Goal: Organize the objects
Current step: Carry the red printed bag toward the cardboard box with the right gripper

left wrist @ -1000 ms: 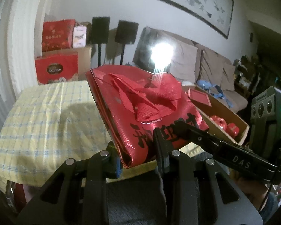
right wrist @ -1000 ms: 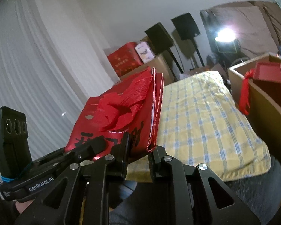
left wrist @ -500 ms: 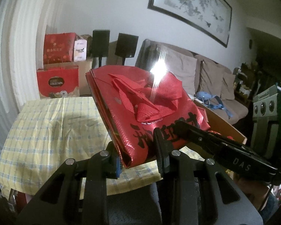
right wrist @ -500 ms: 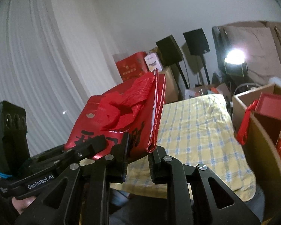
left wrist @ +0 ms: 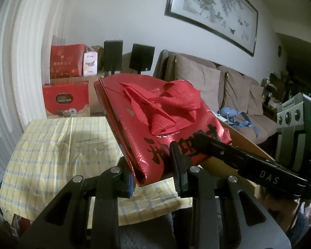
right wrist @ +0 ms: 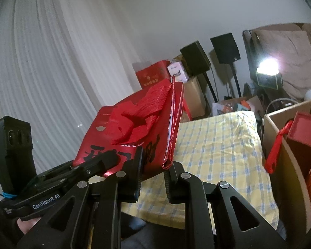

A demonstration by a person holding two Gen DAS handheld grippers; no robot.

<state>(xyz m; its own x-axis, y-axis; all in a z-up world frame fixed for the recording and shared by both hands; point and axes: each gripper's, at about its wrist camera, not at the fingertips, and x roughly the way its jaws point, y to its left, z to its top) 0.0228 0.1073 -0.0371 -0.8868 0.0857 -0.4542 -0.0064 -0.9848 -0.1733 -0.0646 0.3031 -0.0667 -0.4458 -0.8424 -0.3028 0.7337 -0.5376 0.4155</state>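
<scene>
Left wrist view: the left gripper pinches a bottom corner of the folded red bag, held aloft over the yellow checked desk. Thin, glossy and floppy, it probably slips easily.

Right wrist view: the right gripper clamps the opposite corner; folded edges look the firmest hold.

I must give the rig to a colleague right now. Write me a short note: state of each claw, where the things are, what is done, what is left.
Left claw: shut on the near corner of the folded red bag.
Right claw: shut on the bag's other near corner.
The bag is flat, handles bunched on top, held in the air over the yellow checked table.
Cardboard box at the right already holds a red gift box.
Done: bag folded and lifted. Left: probably set it down or put it away, then release.
</scene>
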